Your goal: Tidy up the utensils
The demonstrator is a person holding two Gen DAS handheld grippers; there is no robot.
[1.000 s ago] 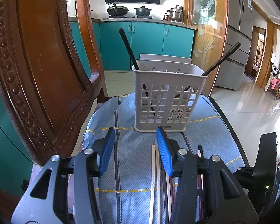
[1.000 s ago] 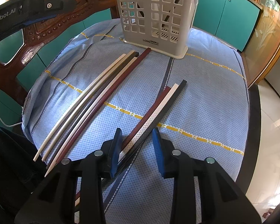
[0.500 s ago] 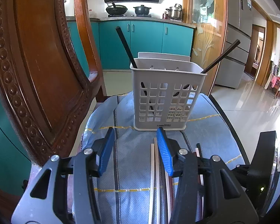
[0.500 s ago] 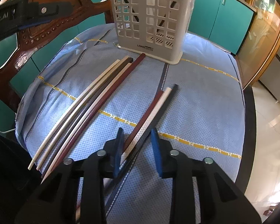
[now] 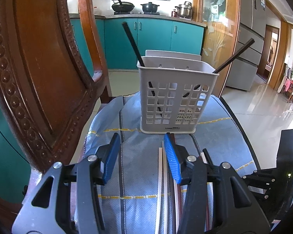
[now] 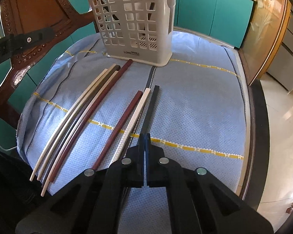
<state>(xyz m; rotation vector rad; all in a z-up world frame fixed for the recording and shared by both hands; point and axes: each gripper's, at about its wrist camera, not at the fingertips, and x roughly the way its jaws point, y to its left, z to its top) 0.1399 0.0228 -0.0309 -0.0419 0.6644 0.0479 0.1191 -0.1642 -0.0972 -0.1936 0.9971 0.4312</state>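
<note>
Right claw [image 6: 145,138] clamped tight on the near end of the black chopstick [image 6: 150,105], though the pads hide the pinch itself, so the bite may be shallow. Lift it and it could swivel or slip, knocking the white chopstick [image 6: 135,113] just beside it. The basket [image 6: 134,25] stands well beyond. Left claw [image 5: 141,156] hangs half open, empty, short of the basket.

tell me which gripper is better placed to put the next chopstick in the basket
Right: the right gripper is shut on the black chopstick. The left gripper hangs open, holding nothing.
</note>
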